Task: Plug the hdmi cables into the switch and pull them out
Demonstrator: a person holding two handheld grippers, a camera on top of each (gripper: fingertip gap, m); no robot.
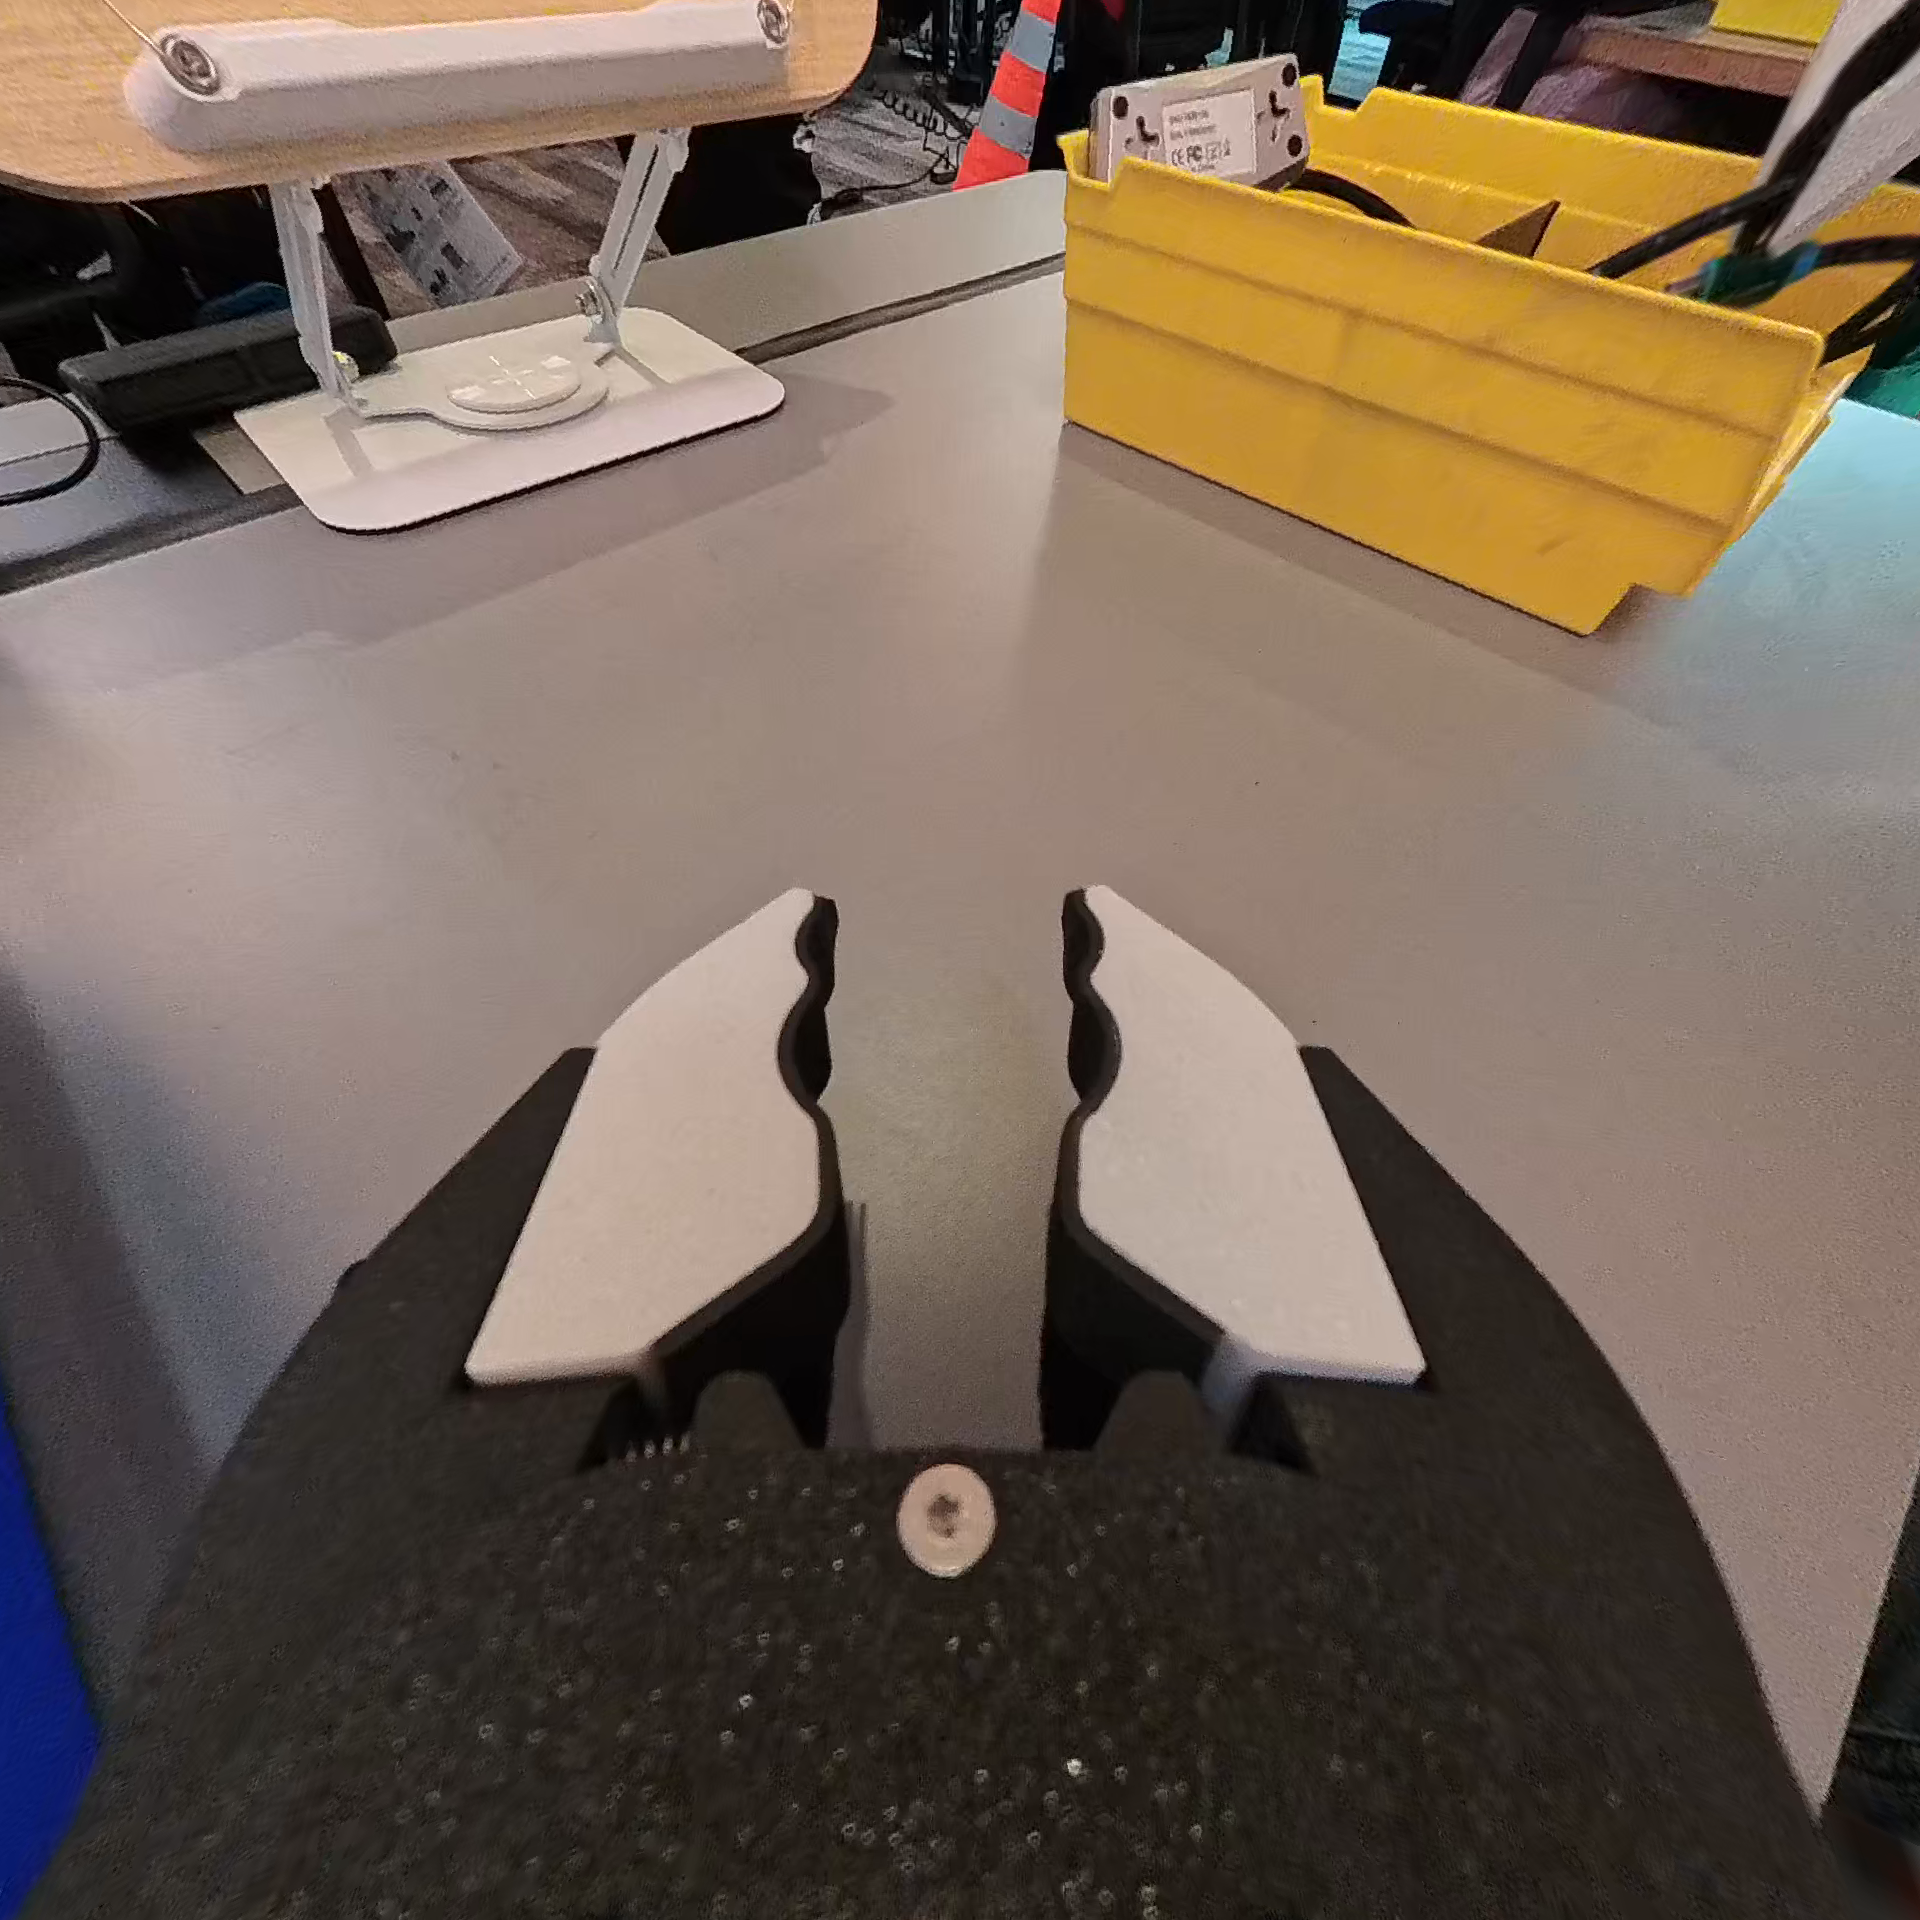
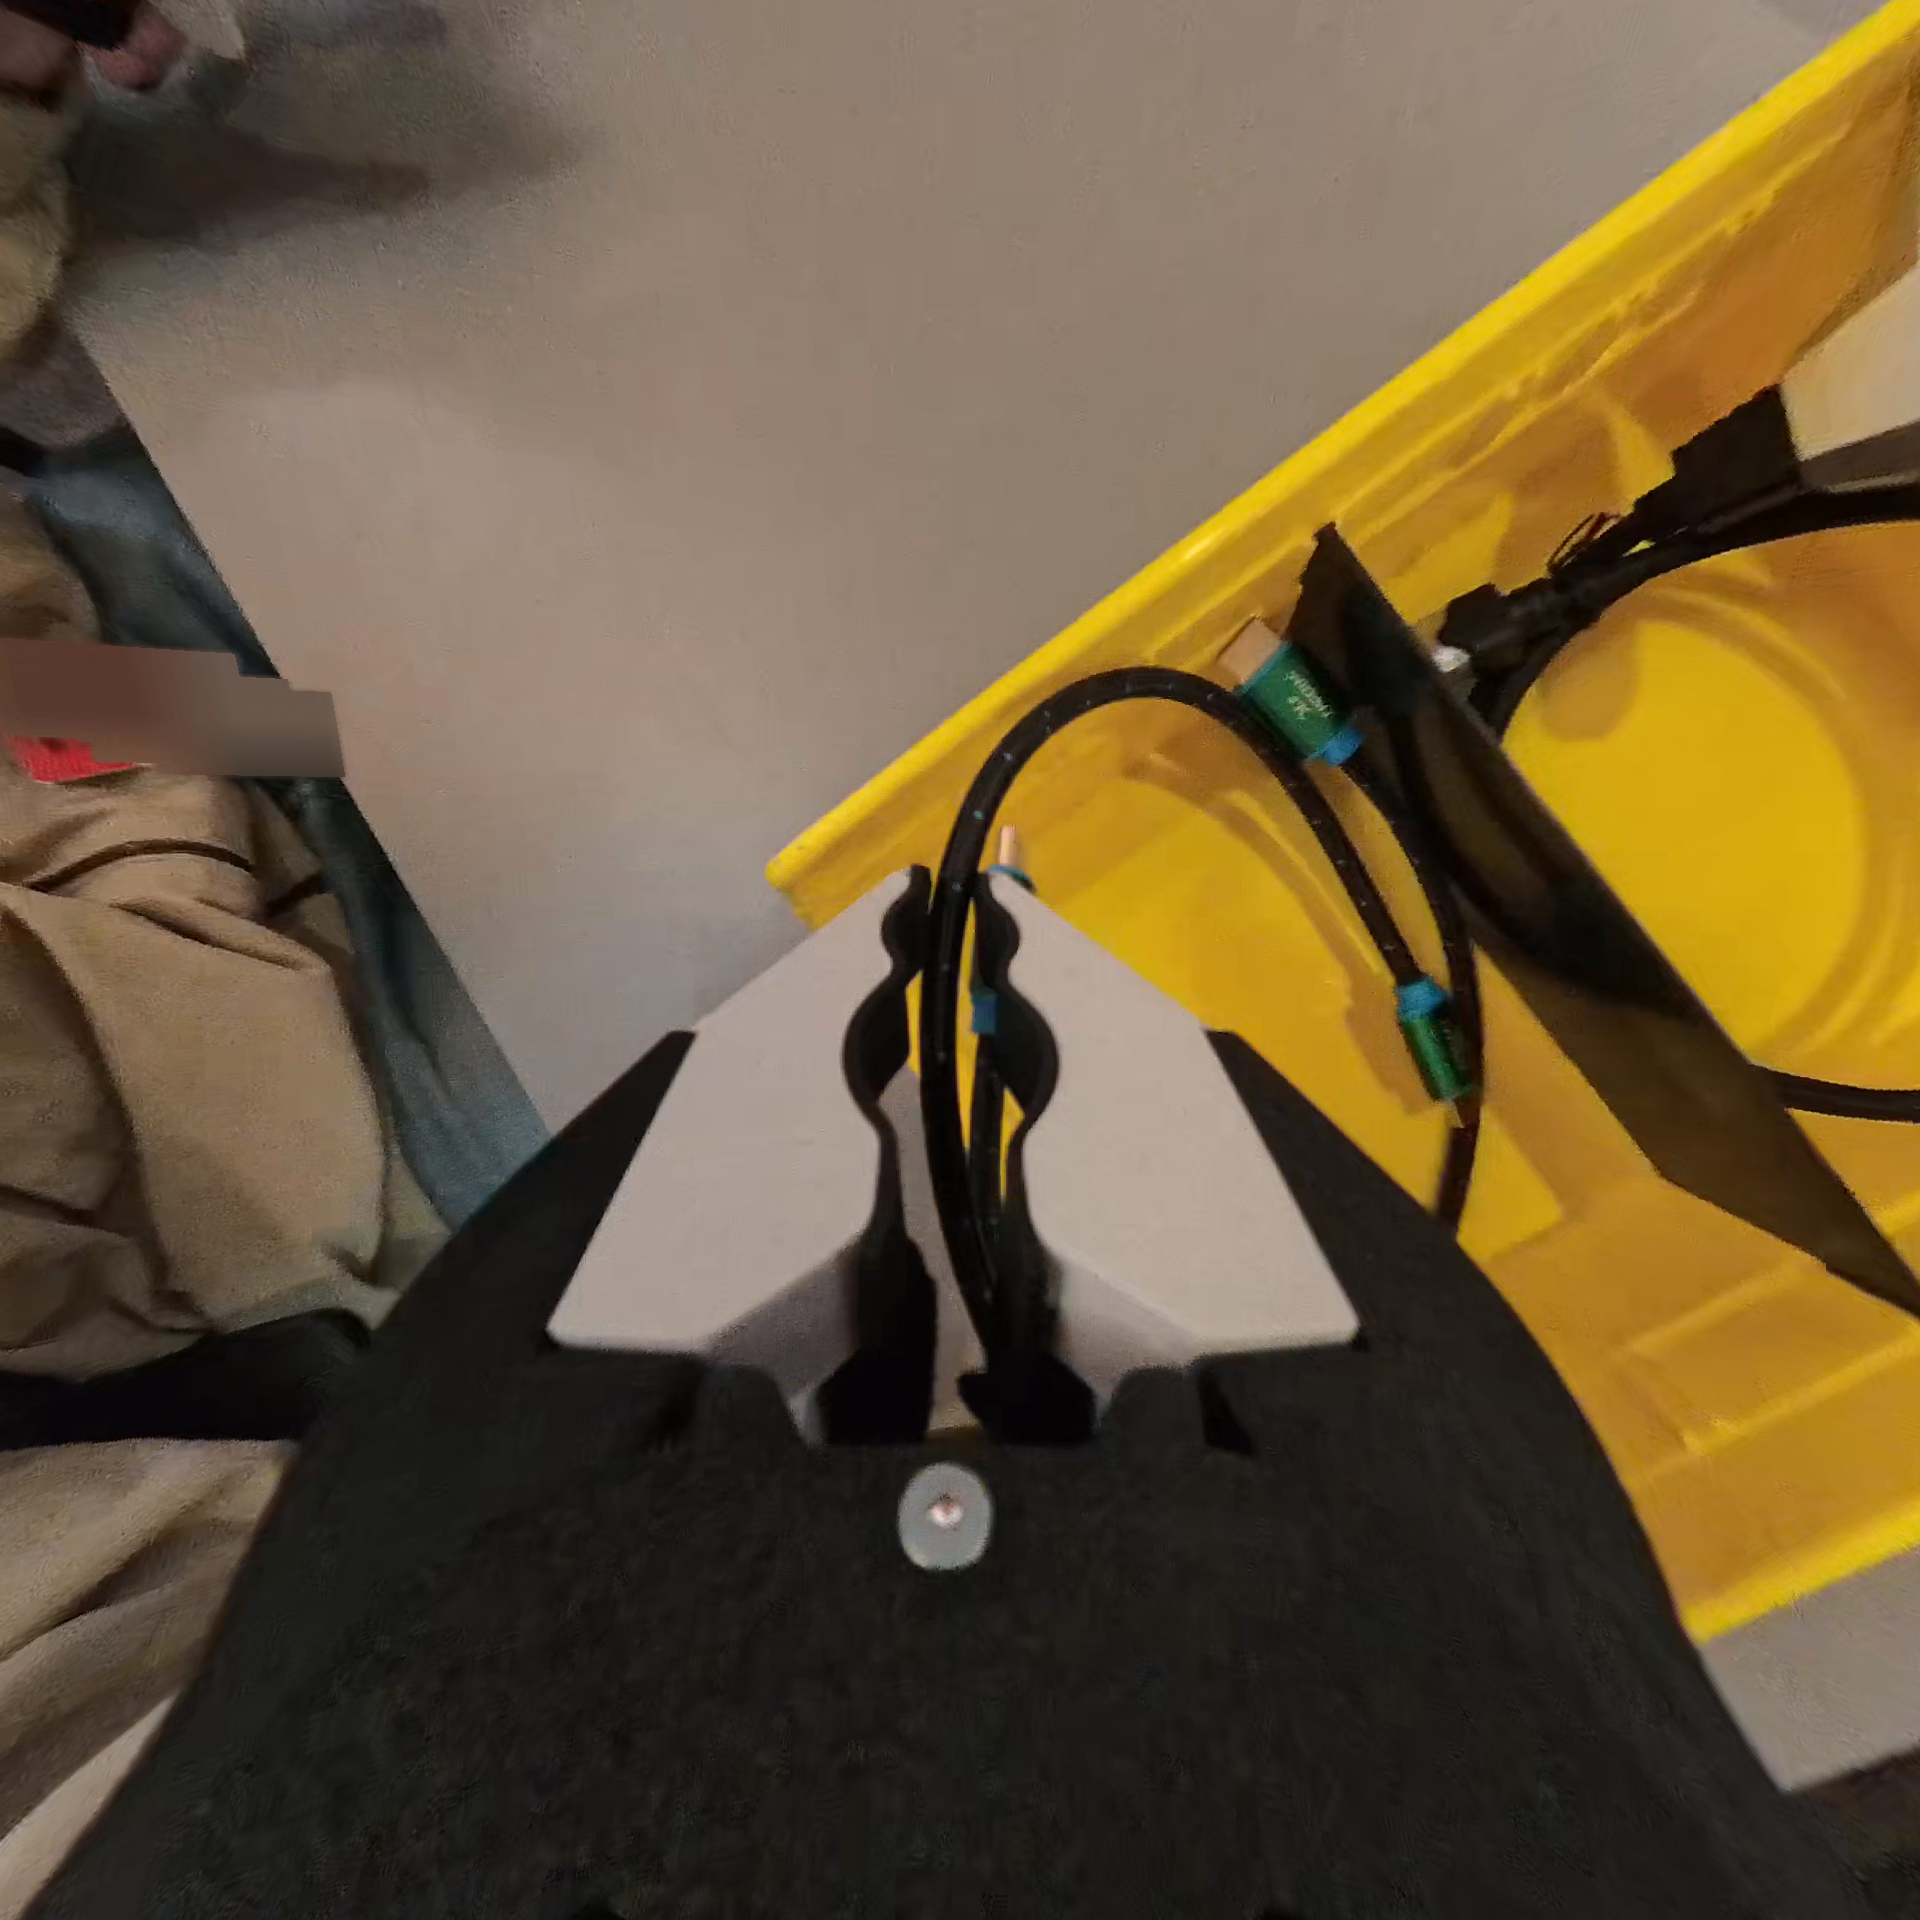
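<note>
Right now the right tongs (image 2: 961, 904) are pinched on a black braided HDMI cable (image 2: 1049, 717) at centre frame, over the yellow bin (image 2: 1195, 582). A green-shelled plug (image 2: 1294, 701) sits upper right of them, another (image 2: 1439, 1049) lower down. The switch (image 1: 1205, 125), a pale box, leans in the bin's far corner, upper right of the left view. Left tongs (image 1: 948, 909) hang open and empty over the grey surface (image 1: 935, 675). That cable looks springy and light, so I'd grip the rigid plug shell, not the cord.
</note>
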